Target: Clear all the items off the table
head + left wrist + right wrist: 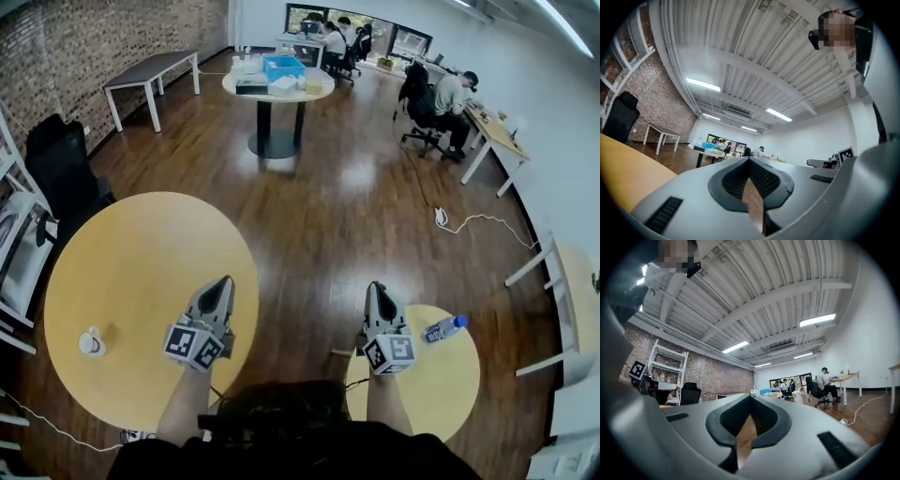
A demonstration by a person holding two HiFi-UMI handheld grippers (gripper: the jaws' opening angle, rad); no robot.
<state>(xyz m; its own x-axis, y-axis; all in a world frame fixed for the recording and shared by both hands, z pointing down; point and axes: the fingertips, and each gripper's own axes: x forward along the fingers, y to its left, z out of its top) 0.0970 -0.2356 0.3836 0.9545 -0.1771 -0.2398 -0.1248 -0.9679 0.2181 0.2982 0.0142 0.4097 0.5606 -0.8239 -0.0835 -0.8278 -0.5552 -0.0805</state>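
A large round yellow table fills the left of the head view; a small white cup-like item sits near its left edge. To the right, a clear water bottle with a blue cap lies on a smaller round yellow table. My left gripper hangs over the big table's right edge, shut and empty. Between the two tables my right gripper is also shut and empty, with the bottle to its right. In both gripper views, the left gripper and the right gripper show jaws meeting at the tips with nothing between them.
A black chair and a white rack stand left of the big table. Farther off stands a round table with a blue box. People sit at desks at the back right. A cable lies on the wood floor.
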